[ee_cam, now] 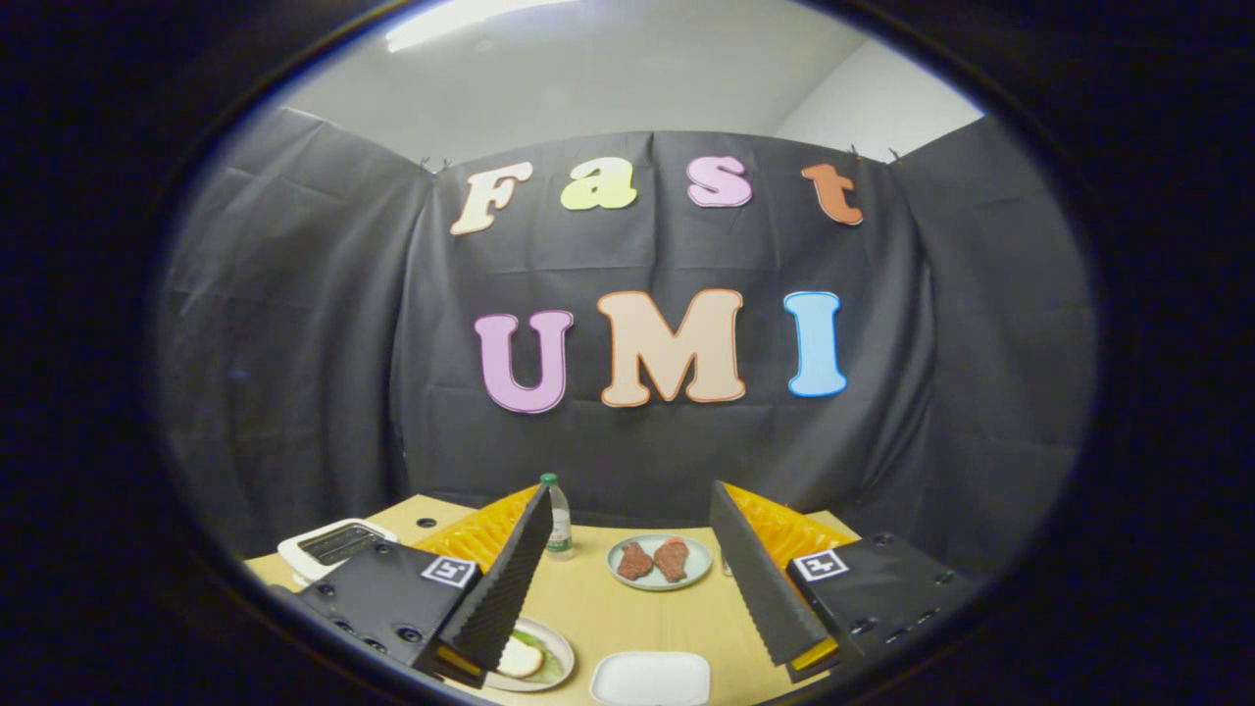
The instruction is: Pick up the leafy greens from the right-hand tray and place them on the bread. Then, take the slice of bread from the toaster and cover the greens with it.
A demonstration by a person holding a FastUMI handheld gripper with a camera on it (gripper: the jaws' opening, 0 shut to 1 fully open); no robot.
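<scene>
At the bottom centre of the frame lies a white rectangular tray on the wooden table, bare on its visible surface; to its left, in the lower left, a round plate carries a slice of bread with leafy greens lying on it, partly hidden behind the left finger; the gripper stands wide open over the table, its two fingers spread well apart with nothing held between them, the left finger's tip just over that plate and the right finger reaching down toward the lower right; beyond the fingers, near the middle of the frame, a pale green plate holds two reddish-brown pieces of meat; to its left a clear bottle with a green cap stands upright near the table's far edge; at the left, behind the gripper body, sits a white toaster, whose slot looks dark, so whether bread is inside cannot be told; the black cloth wall closes the back.
</scene>
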